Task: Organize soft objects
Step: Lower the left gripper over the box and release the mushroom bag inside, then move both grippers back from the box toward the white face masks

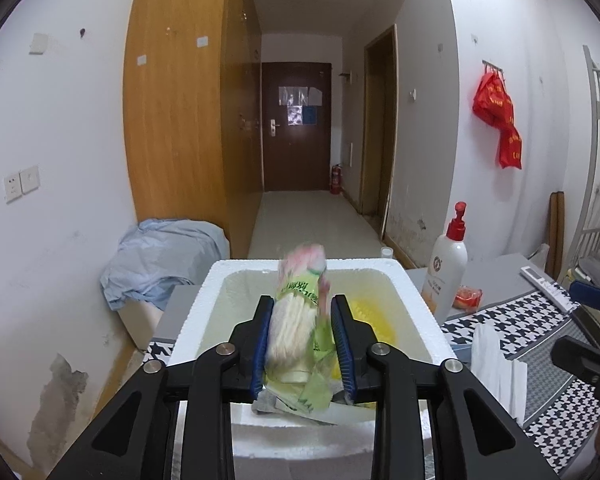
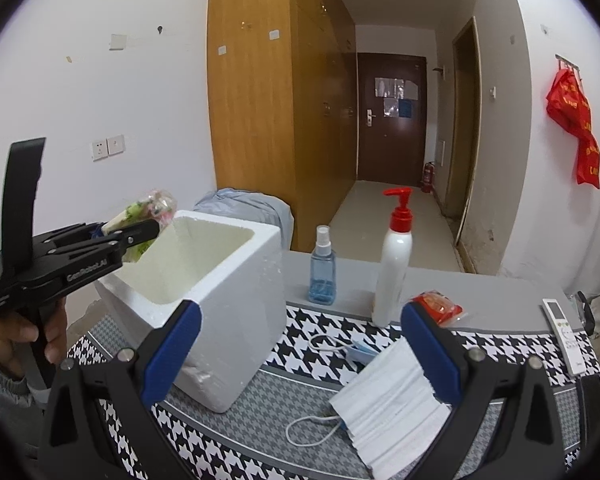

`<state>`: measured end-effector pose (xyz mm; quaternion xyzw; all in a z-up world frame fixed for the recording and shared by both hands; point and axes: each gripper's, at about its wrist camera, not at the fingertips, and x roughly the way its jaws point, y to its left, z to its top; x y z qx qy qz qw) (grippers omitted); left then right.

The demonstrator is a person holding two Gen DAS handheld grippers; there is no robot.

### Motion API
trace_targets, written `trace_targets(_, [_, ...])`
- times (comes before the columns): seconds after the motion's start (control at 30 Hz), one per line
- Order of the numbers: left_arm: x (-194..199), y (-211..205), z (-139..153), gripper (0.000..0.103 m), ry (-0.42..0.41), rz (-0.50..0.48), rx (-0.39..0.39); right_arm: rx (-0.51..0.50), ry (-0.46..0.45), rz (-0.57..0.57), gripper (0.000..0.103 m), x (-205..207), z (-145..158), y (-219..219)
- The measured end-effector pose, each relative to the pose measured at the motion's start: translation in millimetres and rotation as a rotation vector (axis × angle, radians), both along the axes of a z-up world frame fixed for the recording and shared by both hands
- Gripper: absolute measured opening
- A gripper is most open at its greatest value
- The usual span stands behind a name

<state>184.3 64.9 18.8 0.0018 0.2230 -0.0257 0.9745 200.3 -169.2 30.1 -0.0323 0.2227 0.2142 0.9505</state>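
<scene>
Holding mushroom pack [image 1: 296, 312] in my left gripper [image 1: 302, 336], blue pads [image 1: 260, 344] pressing both sides, pack upright over open white foam box [image 1: 204, 300]. Yellow item [image 1: 370, 316] inside box, cannot tell what. My right gripper [image 2: 300, 356] spread wide, nothing between, above white face masks [image 2: 392, 404] on houndstooth tablecloth [image 2: 300, 344]. Lotion pump bottle [image 2: 394, 264], blue spray bottle [image 2: 323, 270] behind.

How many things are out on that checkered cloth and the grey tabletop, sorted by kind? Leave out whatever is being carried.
Bottles: 2, a pump bottle and a spray bottle
Face masks: 2, white and blue
Foam box: 1
Red packet: 1
Remote control: 1
Total: 7
</scene>
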Motion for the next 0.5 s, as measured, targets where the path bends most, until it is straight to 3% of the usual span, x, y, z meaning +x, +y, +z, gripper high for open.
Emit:
trace_targets(0.03, [1,1,0,0.042,0.004,-0.003,0.000,0.000,-0.001,-0.003,0.101,-1,0,-1])
trace_targets(0.07, [1,2,0,0.060,0.004,-0.009,0.001,0.001,-0.002,-0.004,0.101,-1,0,-3])
trace_targets(0.13, [-1,2,-1,0.081,-0.007,-0.008,0.000,0.016,0.004,-0.017,0.101,-1,0,-6])
trace_targets(0.23, [-6,-1,-1,0.099,-0.022,-0.004,0.007,0.026,0.012,-0.016,0.101,-1,-1,-11])
trace_targets(0.5, [-22,-13,5,0.102,-0.052,-0.025,0.024,0.012,-0.003,-0.012,0.101,-7,-1,-13])
